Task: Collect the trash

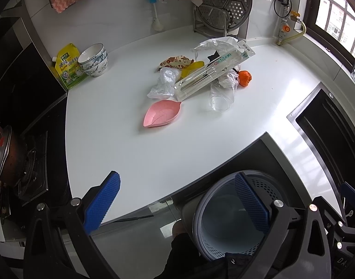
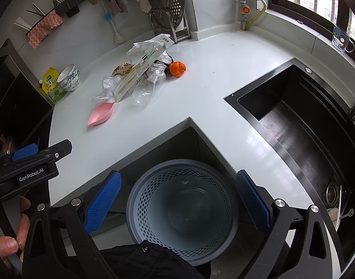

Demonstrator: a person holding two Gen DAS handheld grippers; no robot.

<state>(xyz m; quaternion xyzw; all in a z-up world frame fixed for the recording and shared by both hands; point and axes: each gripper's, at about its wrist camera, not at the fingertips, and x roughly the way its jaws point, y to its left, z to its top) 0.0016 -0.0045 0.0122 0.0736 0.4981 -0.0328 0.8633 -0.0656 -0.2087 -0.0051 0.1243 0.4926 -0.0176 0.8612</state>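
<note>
Both tools released, nothing gripped: left tool (image 1: 176, 201) over the white desk (image 1: 135, 153) edge, right tool (image 2: 177, 200) above the perforated grey bin (image 2: 182, 211), empty on the floor. Trash pile (image 1: 200, 74) sits mid-desk, well apart from both. Risks: thin crinkled film slipping off the ribbed pads, the clear cup (image 1: 220, 98) crushing, the long stiff blister pack (image 1: 214, 72) dragging neighbours, the pink leaf dish (image 1: 161, 114) taken by mistake

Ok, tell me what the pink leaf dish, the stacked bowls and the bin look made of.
Pink leaf dish: likely matte plastic, evenly coloured with moulded veins. Stacked bowls: probably glazed ceramic, glossy white with blue painted pattern. Bin: grey plastic, it seems, matte with rows of punched holes.
</note>
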